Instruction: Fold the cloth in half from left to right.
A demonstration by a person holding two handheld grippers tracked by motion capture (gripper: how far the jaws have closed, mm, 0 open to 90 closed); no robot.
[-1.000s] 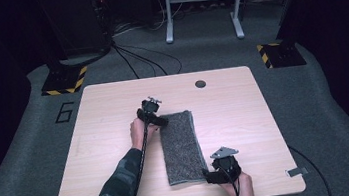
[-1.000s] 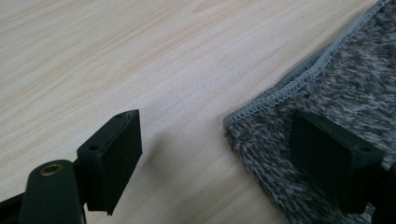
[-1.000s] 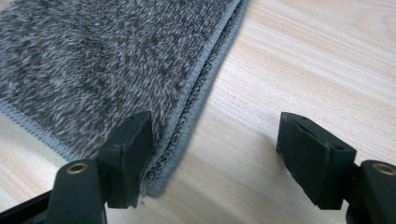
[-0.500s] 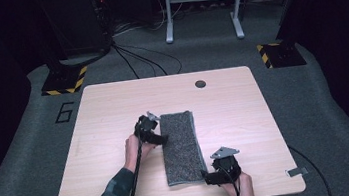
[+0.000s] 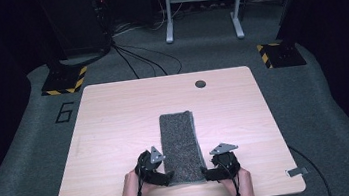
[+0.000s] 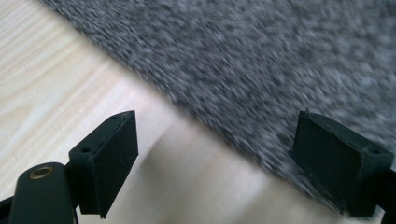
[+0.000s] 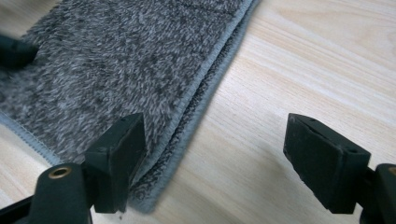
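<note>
On a pale wooden table (image 5: 114,115), a folded grey towel (image 5: 179,142) laid lengthwise at the middle, near edge close to the front rim. At its near left corner, left gripper (image 5: 164,178), jaws spread wide, one over bare wood, the other over the pile, nothing pinched. At the near right corner, right gripper (image 5: 210,174), jaws parted and just widened, straddling the stitched hem, towel edge between them, unpressed.

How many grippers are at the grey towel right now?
2. The left gripper is at the folded grey towel's near left corner, the right gripper at its near right corner; both have open jaws, gripping nothing.
</note>
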